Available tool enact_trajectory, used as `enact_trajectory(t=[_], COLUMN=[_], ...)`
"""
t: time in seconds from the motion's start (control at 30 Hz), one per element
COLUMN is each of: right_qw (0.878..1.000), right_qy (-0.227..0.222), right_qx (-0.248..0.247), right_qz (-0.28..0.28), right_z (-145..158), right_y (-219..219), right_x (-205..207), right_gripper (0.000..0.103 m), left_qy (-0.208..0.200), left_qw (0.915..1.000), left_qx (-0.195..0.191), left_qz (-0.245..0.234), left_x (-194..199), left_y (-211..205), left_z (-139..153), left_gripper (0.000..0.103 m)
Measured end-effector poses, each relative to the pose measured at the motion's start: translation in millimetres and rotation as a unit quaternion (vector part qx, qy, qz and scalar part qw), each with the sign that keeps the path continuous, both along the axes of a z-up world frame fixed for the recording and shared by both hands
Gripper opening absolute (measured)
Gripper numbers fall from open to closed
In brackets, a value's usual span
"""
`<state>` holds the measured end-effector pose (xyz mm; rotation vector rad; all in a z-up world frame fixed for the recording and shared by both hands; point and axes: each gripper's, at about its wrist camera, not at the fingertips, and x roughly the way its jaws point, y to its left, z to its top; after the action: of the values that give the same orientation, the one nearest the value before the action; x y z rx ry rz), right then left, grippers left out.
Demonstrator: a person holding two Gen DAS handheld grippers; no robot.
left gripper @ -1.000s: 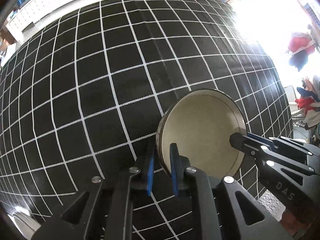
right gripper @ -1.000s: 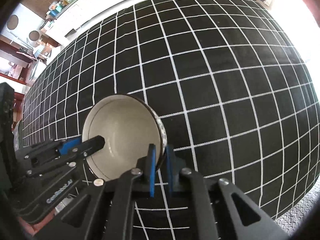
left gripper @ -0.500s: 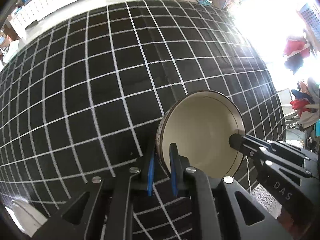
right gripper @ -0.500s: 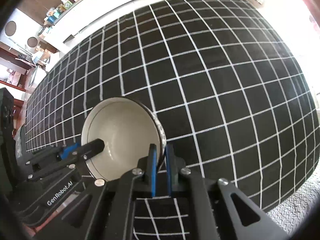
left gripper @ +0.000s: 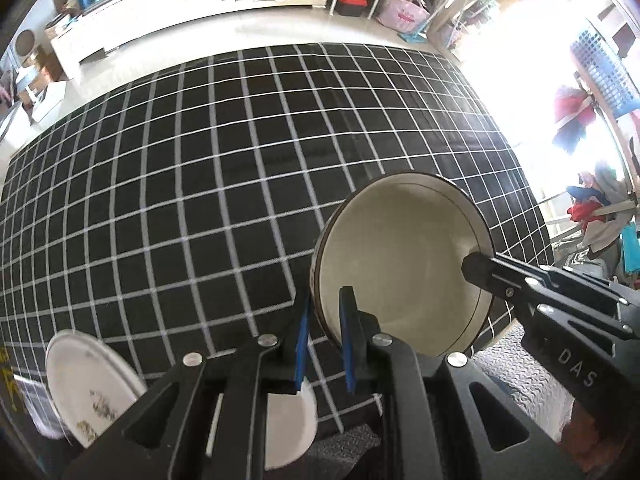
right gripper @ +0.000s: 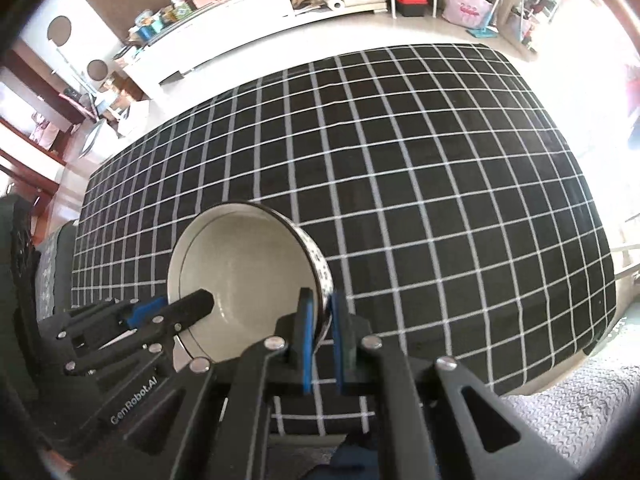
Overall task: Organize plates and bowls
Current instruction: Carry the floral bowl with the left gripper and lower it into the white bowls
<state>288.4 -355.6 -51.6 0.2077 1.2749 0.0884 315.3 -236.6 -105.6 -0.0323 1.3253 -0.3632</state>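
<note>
Between both hand-held grippers (left gripper: 325, 312), bowl (left gripper: 400, 264)

the wide tabletop (left gripper: 200, 200) under the black cloth with the white grid is lying bare across its middle and far side in both wrist views, leaving broad room to pass. the round cream ceramic bowl with the dark rim (left gripper: 400, 268) is sitting in the air between the left gripper (left gripper: 324, 320) and the right gripper (right gripper: 320, 320), both clamping its rim, so it is filling the gap between them. at the near left edge two white round plates (left gripper: 88, 384) are crowding the way. beyond the far edge a low white cabinet (right gripper: 240, 12) is standing well apart.
</note>
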Motion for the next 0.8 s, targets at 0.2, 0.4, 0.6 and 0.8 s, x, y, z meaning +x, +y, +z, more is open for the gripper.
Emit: enact_trajectory(t=[0.2,0.4,0.6,0.8], right_qw=[1.0,0.999,0.998,0.998], right_qy=[0.0,0.009,0.018,0.023], right_qx=[-0.004,-0.002,-0.003,-0.012], right_qz=[0.025,0.047,0.059,0.065], right_z=[-2,-10,-17,-24], right_y=[31,61,82,98], right_x=[-13,-23,-34,-41], right_gripper=[0.012,0.012,0.012,0.012], left_qy=[-0.009,-0.01,-0.002,0.005], left_qw=[0.9998,0.999,0.9986,0.9984], left_qx=[0.0,0.005,0.003,0.013], left_qz=[0.019,0.042,0.054,0.054], left_x=[-28,-51,-65,-82], left_y=[31,66,92,102], left_z=[10,9,1,-14], left_gripper=[0.013,0.014,0.014,0.014])
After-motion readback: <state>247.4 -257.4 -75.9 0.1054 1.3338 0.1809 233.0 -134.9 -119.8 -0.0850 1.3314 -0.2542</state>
